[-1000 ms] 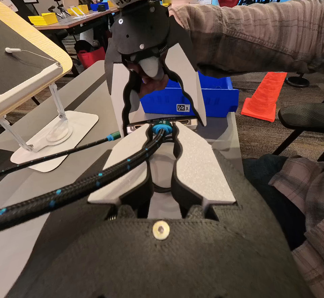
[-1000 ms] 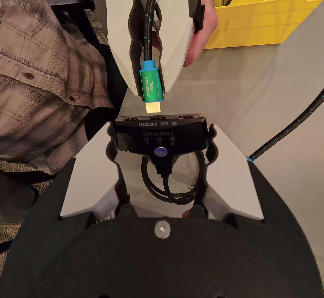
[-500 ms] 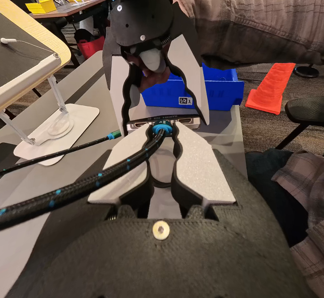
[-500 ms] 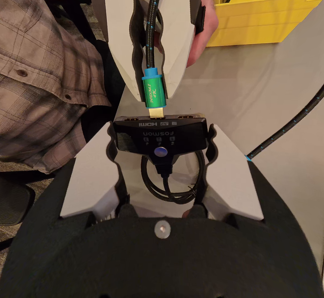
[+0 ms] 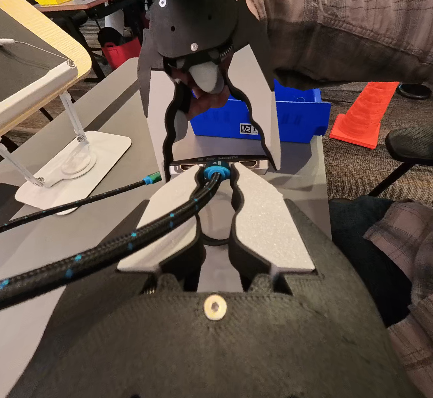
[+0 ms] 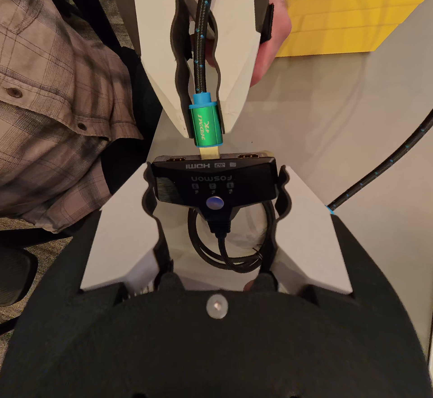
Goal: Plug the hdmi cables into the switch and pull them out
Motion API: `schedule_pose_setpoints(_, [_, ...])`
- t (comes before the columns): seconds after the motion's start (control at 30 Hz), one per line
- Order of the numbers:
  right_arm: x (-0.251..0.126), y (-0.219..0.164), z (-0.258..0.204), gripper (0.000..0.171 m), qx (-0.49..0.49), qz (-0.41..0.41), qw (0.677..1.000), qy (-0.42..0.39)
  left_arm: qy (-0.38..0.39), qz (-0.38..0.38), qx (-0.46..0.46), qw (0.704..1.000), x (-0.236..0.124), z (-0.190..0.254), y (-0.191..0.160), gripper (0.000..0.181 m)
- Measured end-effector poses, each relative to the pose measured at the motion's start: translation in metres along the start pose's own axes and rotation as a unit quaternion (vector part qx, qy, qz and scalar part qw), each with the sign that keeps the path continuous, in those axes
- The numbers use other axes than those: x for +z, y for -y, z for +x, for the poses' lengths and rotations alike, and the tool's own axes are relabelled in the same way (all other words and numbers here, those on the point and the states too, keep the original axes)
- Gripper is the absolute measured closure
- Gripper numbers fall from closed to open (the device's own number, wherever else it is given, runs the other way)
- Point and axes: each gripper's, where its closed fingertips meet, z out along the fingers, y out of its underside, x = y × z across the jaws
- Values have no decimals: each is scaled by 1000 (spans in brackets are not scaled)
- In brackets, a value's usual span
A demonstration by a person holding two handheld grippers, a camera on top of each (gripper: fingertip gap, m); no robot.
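Spanning the lower frame, a pale grey tabletop (image 6: pixel 328 117) carries a yellow plastic bin (image 6: pixel 351 18) at upper right and a blue plastic bin (image 5: pixel 300 114) in the workshop beyond. At centre, the right gripper (image 6: pixel 216 189) clamps the black three-port HDMI switch (image 6: pixel 214 182). Opposite, the left gripper (image 5: pixel 214 173) pinches the green metal HDMI plug (image 6: pixel 206 126) on a braided black cable (image 5: pixel 117 243), its gold tip partly entering the middle port.

Even indoor light, moderately bright; left wrist view cooler, right wrist view warmer and dimmer. Soft shadows on the bench (image 5: pixel 131 114) under the laptop stand (image 5: pixel 70 159). Faint sheen on the green HDMI plug (image 6: pixel 206 126). Strong wide-angle bending at edges. Braided cable (image 5: pixel 93 260) soft with blur near the lens; plaid sleeve (image 6: pixel 46 105) slightly smeared. Centres sharp.
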Motion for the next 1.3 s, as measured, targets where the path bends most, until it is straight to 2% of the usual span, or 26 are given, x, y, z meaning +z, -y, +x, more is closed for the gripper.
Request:
schedule_pose_setpoints(0.8, [1, -1, 6, 68, -9, -2, 999, -48, 11, -14, -9, 1000, 2, -1, -2, 161])
schedule_pose_setpoints(1.3, [4, -1, 5, 68, -31, -23, 997, -61, 4, -21, 25, 999, 1, 1, -4, 161])
